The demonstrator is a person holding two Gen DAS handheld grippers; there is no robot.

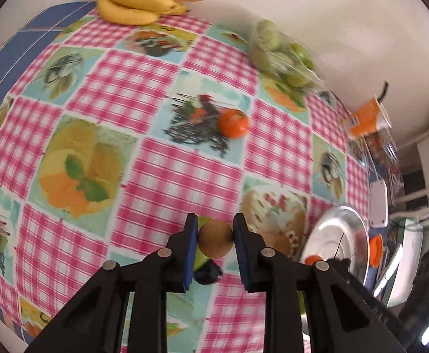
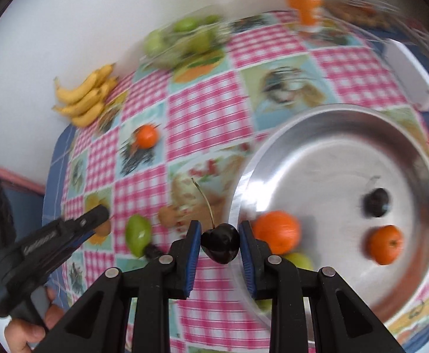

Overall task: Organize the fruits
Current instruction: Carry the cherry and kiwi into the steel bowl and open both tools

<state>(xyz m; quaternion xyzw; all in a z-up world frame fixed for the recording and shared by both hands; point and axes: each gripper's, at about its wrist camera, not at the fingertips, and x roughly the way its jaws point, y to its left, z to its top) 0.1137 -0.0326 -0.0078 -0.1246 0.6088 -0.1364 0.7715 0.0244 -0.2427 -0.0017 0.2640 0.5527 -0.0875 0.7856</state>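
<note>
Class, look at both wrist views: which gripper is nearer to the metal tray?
Right. The right gripper holds a cherry at the metal tray rim; the left gripper, holding a brown fruit, sits farther left.

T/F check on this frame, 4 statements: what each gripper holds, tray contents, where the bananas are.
1. The left gripper grips a round brown fruit. True.
2. The right gripper is empty. False: it is shut on a dark cherry.
3. The metal tray holds two oranges. True.
4. The bananas lie in the tray. False: they lie on the table by the wall.
</note>
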